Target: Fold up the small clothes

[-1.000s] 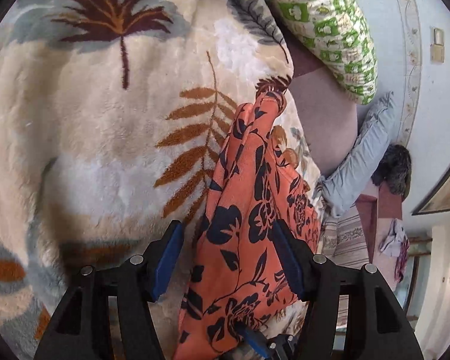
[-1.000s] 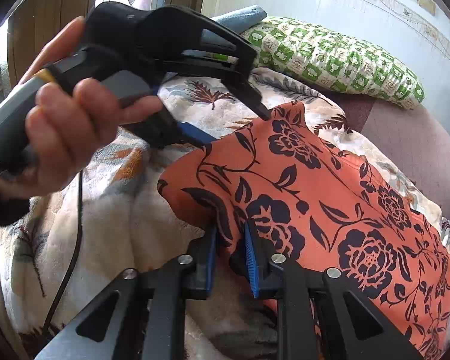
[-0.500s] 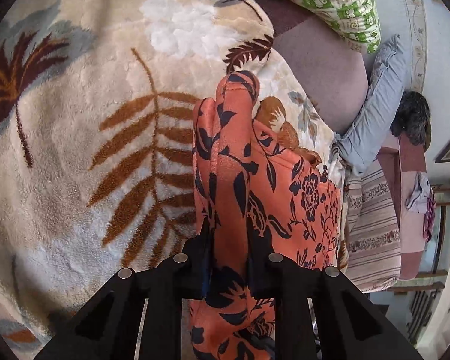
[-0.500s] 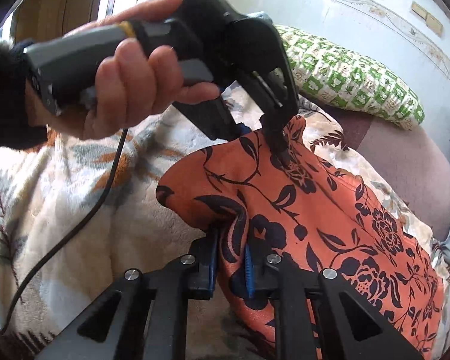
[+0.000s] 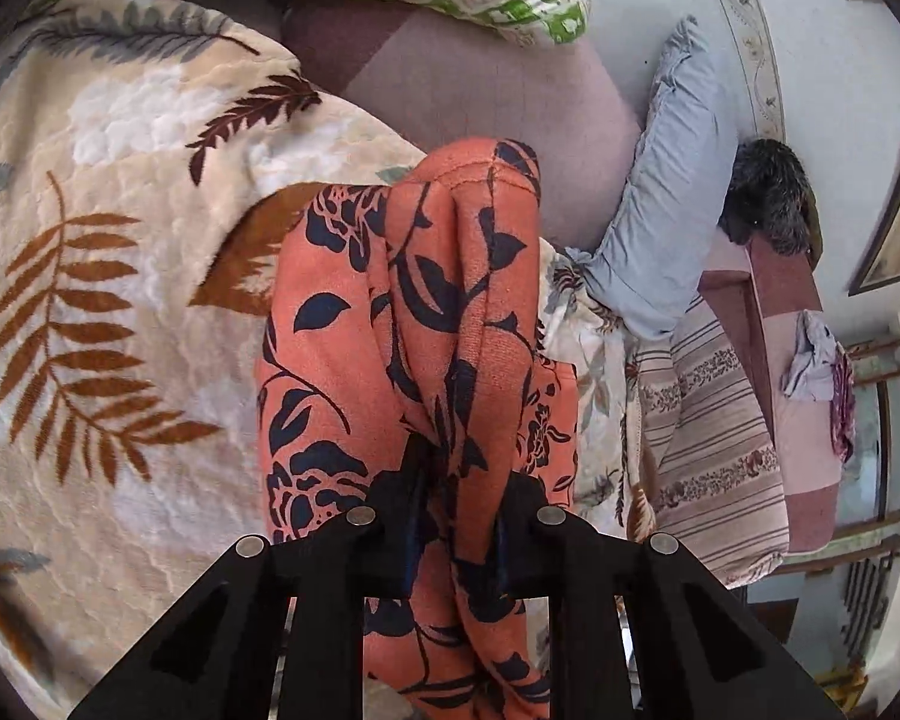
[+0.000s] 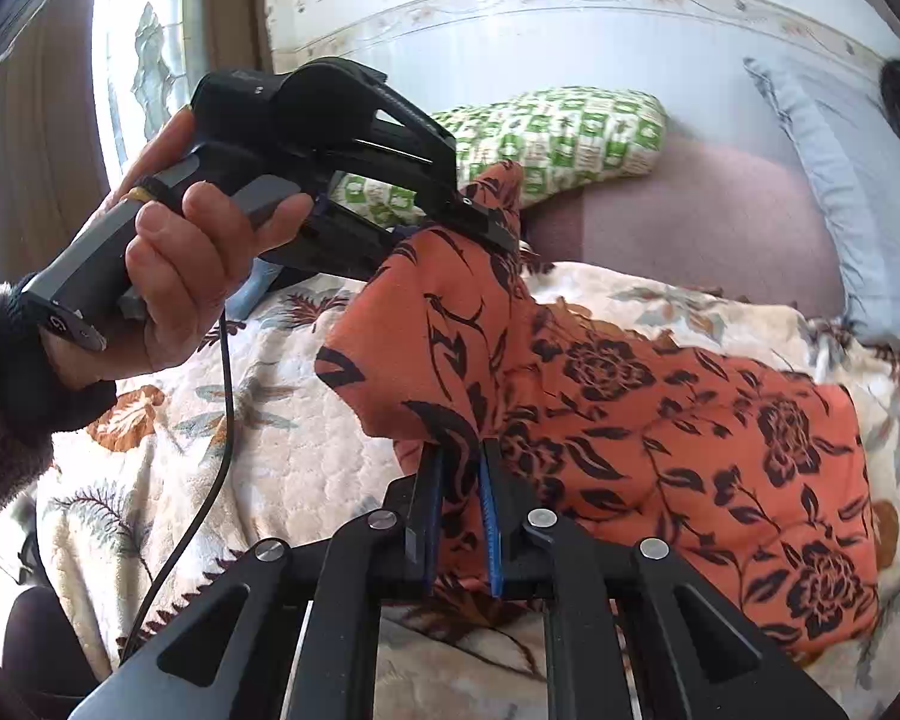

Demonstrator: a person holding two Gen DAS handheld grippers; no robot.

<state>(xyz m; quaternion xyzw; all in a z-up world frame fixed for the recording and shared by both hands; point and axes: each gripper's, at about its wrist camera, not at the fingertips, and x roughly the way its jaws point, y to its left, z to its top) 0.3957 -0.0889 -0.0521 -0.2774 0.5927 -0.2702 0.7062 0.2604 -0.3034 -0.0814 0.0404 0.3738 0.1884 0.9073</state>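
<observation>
**Both grippers pinching the orange cloth above the bed**

We are holding the cloth (image 6: 660, 420), an orange piece printed with dark flowers and leaves, by one edge with both grippers. In the right wrist view our right gripper (image 6: 461, 498) is sitting at the bottom centre of the frame, its jaws having just been closing and now clenched on a fold of the cloth, which is bunching up between the blue pads. Up and to the left in the same view, our left gripper (image 6: 498, 228) is biting another part of the same edge near the frame's centre, held by a hand (image 6: 180, 276) in a dark fuzzy sleeve (image 6: 6, 396), with a black cable (image 6: 225, 396) hanging down from the handle.

In the left wrist view the left gripper (image 5: 459, 516) is at the bottom centre, its jaws also having just been closing and now grasping a gathered ridge of the cloth (image 5: 402, 312), which is running up the middle of the frame in deep folds.

The pinched edge is lifted off the blanket (image 6: 282, 450), a cream one with brown and grey leaf prints, while the rest of the cloth is trailing toward the lower right of the right wrist view and lying on that blanket. A green-and-white pillow (image 6: 570, 132) is lying at the upper centre, and a grey pillow (image 5: 666, 228) is leaning at the right of the left wrist view.
</observation>
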